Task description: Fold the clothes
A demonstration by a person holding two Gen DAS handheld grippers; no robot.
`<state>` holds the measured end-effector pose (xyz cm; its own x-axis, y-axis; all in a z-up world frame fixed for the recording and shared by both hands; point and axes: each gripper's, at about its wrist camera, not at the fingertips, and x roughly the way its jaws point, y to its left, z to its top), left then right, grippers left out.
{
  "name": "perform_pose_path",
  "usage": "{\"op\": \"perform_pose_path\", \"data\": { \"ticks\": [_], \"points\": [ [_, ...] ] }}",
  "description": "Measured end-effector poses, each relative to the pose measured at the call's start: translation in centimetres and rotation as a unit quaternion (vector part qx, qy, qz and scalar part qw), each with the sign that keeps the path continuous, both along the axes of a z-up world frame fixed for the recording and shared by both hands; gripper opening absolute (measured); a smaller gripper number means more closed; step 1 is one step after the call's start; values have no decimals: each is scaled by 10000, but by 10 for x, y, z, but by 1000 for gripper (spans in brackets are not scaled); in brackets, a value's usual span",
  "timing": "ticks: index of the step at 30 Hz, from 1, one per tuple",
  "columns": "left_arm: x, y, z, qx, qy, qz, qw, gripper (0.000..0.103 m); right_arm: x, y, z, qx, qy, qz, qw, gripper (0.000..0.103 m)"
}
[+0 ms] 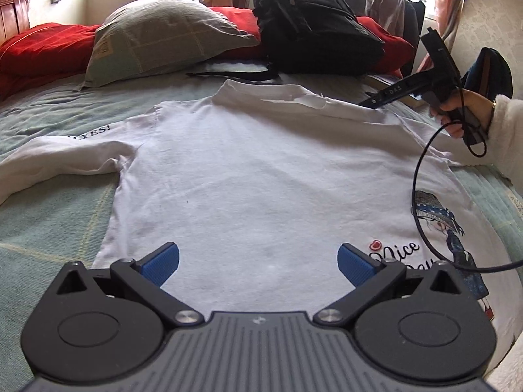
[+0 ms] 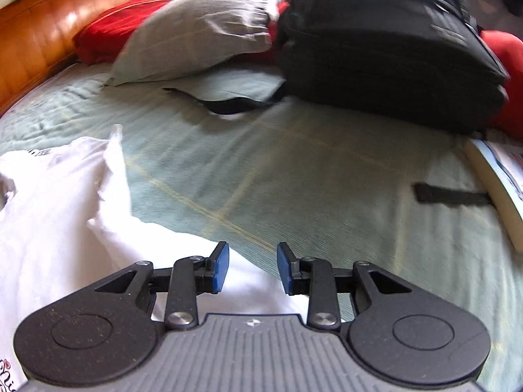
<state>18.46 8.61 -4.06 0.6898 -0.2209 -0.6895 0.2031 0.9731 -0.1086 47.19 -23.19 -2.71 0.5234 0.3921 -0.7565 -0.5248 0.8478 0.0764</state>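
A white long-sleeved shirt point(image 1: 261, 170) lies spread on the green bedspread point(image 1: 49, 228), its right side folded over so a printed picture and lettering point(image 1: 441, 228) show. My left gripper point(image 1: 258, 263) hovers over the shirt's lower hem, open wide with nothing between its blue pads. In the left wrist view a hand holds my right gripper point(image 1: 366, 103) above the shirt's far right shoulder. In the right wrist view my right gripper point(image 2: 252, 266) stands open and empty over the shirt's edge point(image 2: 65, 212) and the bedspread point(image 2: 294, 170).
A black backpack point(image 1: 313, 26) sits at the head of the bed with a strap point(image 2: 228, 106) trailing toward the shirt. A grey pillow point(image 1: 163, 36) and red bedding point(image 1: 39, 45) lie beside it. A book point(image 2: 497, 176) rests at the right edge. A black cable point(image 1: 421, 196) hangs over the shirt.
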Motion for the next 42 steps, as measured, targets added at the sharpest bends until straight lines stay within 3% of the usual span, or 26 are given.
{"op": "perform_pose_path", "data": {
  "ticks": [2, 3, 5, 7, 13, 15, 16, 17, 18, 19, 27, 31, 34, 39, 42],
  "points": [
    [0, -2, 0, 11, 10, 3, 10000, 102, 3, 11, 0, 2, -50, 223, 9997, 57],
    [-1, -2, 0, 19, 14, 14, 10000, 102, 4, 17, -2, -57, -22, 346, 9994, 59],
    [-2, -1, 0, 25, 26, 36, 10000, 102, 8, 30, -6, -175, 34, 592, 9981, 60],
    [-3, 0, -1, 18, 40, 61, 10000, 102, 2, 42, -18, -619, 27, 799, 9949, 60],
    [1, 2, -7, -27, 132, 76, 9999, 102, -38, 45, -25, -1021, -504, 932, 9891, 61],
    [3, 0, -9, -40, 155, 34, 9999, 102, -43, 45, -25, -1077, -574, 912, 9883, 56],
    [3, -1, -10, -42, 160, 14, 9999, 102, -46, 47, -23, -1136, -619, 926, 9873, 44],
    [2, -2, -10, -37, 155, -2, 9999, 102, -49, 48, -21, -1194, -664, 939, 9862, 20],
    [1, -3, -9, -34, 147, -10, 9999, 102, -52, 49, -19, -1253, -709, 953, 9850, 8],
    [0, -3, -9, -33, 137, -2, 9999, 102, -53, 55, -19, -1481, -905, 899, 9807, 7],
    [-5, 2, -3, -44, 49, 81, 9999, 102, -23, 44, 5, -1424, -1388, -186, 9799, 6],
    [-6, 3, -1, -71, 18, 101, 9999, 102, 1, 39, -7, -1388, -1101, -510, 9829, 7],
    [-8, 4, 0, -63, -2, 97, 9999, 102, 11, 44, -17, -1703, -950, -825, 9773, 10],
    [-6, 9, -1, -45, -16, 178, 9998, 102, 0, 50, 10, -733, -853, -596, 9919, 21],
    [-7, 13, -1, -51, -25, 249, 9997, 102, 1, 70, 15, -114, -300, -156, 9994, 23]
  ]
}}
